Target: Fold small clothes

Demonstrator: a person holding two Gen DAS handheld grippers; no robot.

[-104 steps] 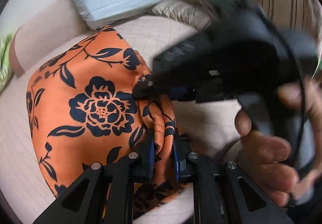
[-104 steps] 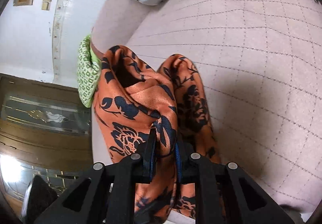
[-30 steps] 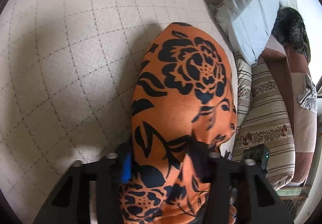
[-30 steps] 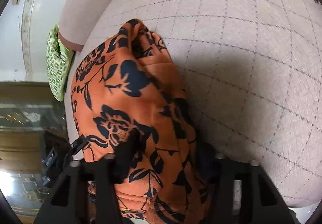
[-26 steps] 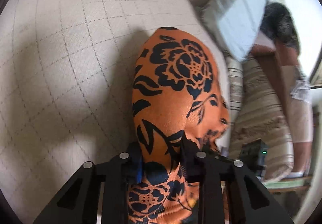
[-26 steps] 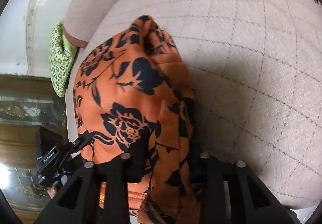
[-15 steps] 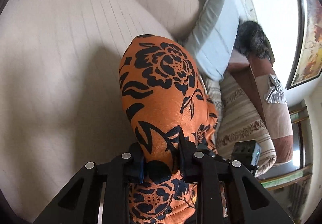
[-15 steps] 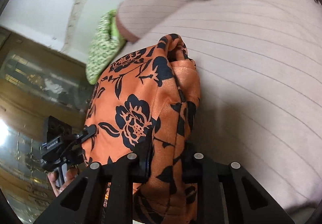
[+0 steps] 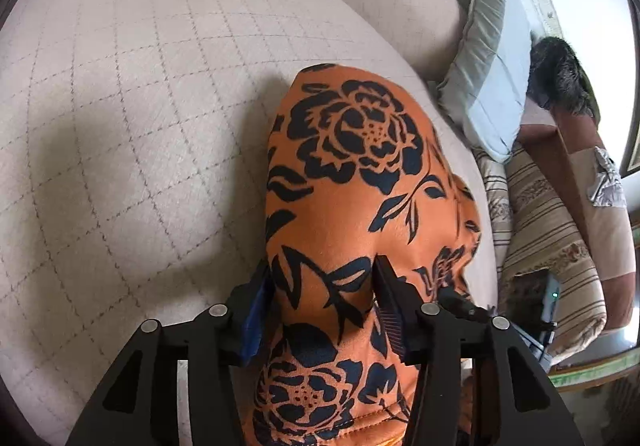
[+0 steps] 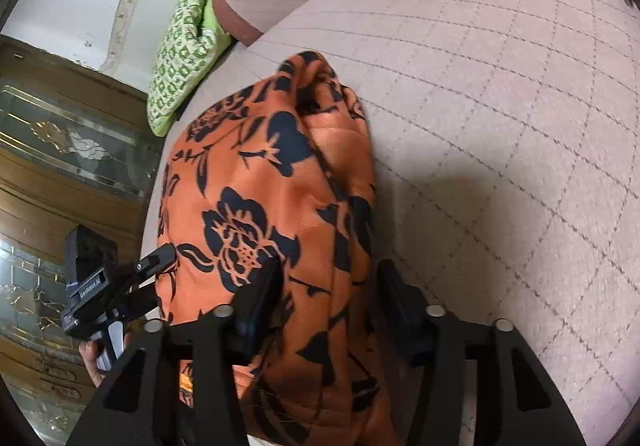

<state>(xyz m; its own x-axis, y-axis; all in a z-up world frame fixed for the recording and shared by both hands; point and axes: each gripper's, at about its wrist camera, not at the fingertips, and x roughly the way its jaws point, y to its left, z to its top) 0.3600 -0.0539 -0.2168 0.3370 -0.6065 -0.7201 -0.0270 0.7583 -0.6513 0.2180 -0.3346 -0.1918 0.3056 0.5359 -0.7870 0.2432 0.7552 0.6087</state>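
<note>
Because the orange satin garment with black flowers (image 9: 360, 181) is lying doubled on the quilted beige sofa cushion (image 9: 132, 93), the left claw (image 9: 322, 282) and right claw (image 10: 330, 278) are sitting parted around its near edge, gripping nothing, probably letting the fold settle.

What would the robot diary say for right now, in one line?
step: fold, releasing | left gripper: open | right gripper: open | orange floral cloth: folded, lying on quilted cushion

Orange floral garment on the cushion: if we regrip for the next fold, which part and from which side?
Take the orange floral garment by its near hem, low from the sofa's front edge, one gripper per corner. That hem shows as a stitched, layered edge nearest both cameras, while the far end is a rounded fold lying on the quilted cushion with nothing to pinch. Both jaws now stand parted around it.
</note>
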